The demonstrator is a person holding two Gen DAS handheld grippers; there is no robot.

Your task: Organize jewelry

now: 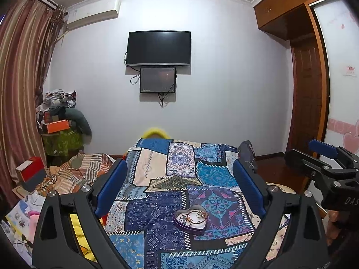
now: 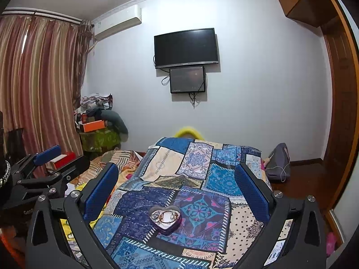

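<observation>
Bedroom with a patchwork bedspread (image 1: 157, 179); both grippers held above it, wide apart and empty.

Left wrist view: the left gripper (image 1: 179, 179) is seen splayed, with the heart-shaped tin (image 1: 190, 220) of tangled jewelry (image 1: 195, 216) lying low between its fingers, toward the right one. Right wrist view: the right gripper (image 2: 177, 183) is likewise spread, with the tin (image 2: 165, 219) centred below. The tin is best steadied with one gripper while single pieces are lifted slowly, lest chains snag.

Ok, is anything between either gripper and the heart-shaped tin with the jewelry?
Nothing visible. The heart-shaped tin sits alone on the patchwork blanket, with only bare cloth between it and the open left gripper. The right gripper, also open, has the same clear line.
</observation>
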